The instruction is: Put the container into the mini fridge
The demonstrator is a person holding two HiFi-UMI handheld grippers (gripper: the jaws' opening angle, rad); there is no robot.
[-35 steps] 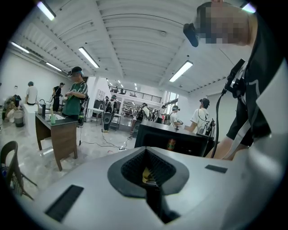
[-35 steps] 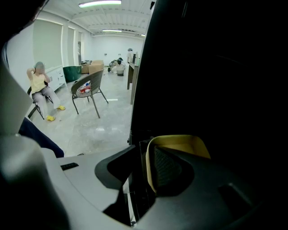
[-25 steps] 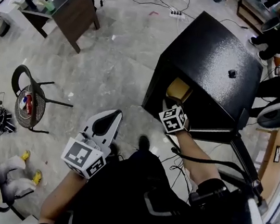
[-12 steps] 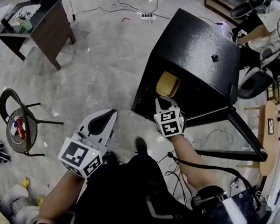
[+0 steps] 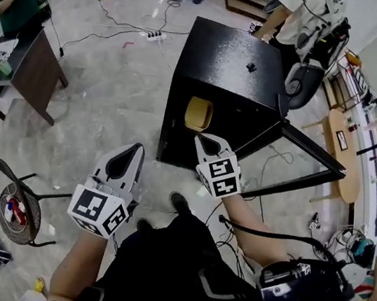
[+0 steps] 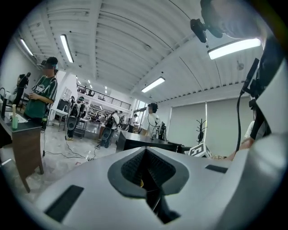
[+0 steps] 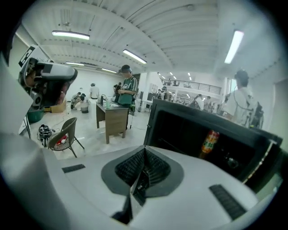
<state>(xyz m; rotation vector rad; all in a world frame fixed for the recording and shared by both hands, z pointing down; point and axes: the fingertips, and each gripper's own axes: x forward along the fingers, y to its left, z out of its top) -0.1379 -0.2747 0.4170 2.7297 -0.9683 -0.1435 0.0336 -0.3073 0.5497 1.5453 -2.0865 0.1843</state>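
Black mini fridge (image 5: pixel 231 57) is sitting on the pale floor (image 5: pixel 111 99). Its door (image 5: pixel 313 149) is hanging wide open to the right, so the dark cavity is facing the person. Yellow container (image 5: pixel 198 114) is resting upright inside that cavity, near its left wall. Judging by this, the placing step is reading as done, with the door not yet shut. Right gripper (image 5: pixel 208 142) is hovering just outside the opening, below the container and apart from it, jaws pressed together on nothing. Left gripper (image 5: pixel 132 153) is idling well left of the fridge, jaws likewise together and empty, parked out of the way. Open floor is lying to the left and front. The door's edge is bounding the right side, so any push on it is likely needing the right arm drawn clear first. In the right gripper view an orange bottle (image 7: pixel 209 141) is standing in the fridge's dark interior.
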